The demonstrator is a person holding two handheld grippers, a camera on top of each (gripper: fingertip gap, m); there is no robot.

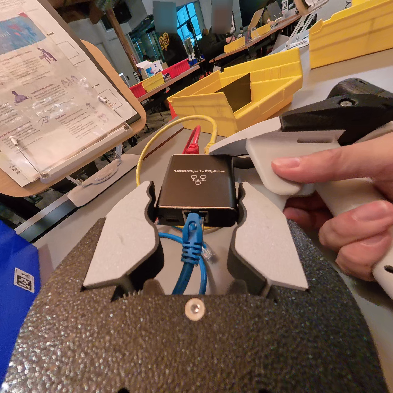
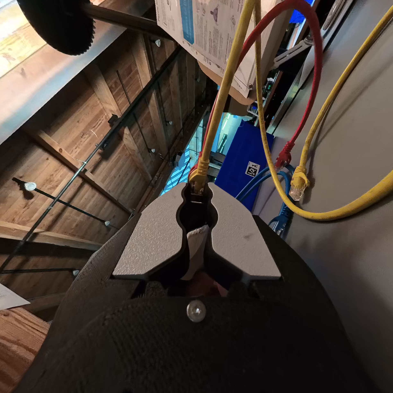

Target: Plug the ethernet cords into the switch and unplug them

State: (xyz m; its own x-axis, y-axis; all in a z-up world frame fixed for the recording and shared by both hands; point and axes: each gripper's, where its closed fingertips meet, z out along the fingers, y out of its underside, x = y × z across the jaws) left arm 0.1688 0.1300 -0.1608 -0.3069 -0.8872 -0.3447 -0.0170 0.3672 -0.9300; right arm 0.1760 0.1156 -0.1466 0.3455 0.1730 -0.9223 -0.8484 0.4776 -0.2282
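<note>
Rows of yellow bins (image 1: 238, 100) and long worktables fill the workshop behind a grey counter (image 1: 89, 231) where the cabling job is under way. At far left in the left wrist view a document stand (image 1: 70, 106) holds a printed sheet, and a blue bag (image 1: 14, 276) sits at the counter's edge. Toward the middle, the left gripper (image 1: 196, 200) has its fingers clamped on either side of the black switch (image 1: 197, 182), holding it steady on the counter. A blue cord (image 1: 191, 240) is seated in the port on the near face, with its loose clear-tipped end lying just beside it. On the far face, a red cord (image 1: 192, 140) and a yellow cord (image 1: 176, 127) appear plugged in side by side. To the right, a person's hand (image 1: 350, 204) works the right gripper (image 2: 197, 189), which in its own view has its fingers closed on the yellow plug (image 2: 198, 178) at the switch's far face. Farther right in that view, the free ends of the red and yellow cords rest on the counter. Judging by this, the plugging half looks complete, with all three ports filled, and the unplugging seems about to start with the yellow plug; whether its latch is released cannot be told. Three cords would remain to be pulled.
</note>
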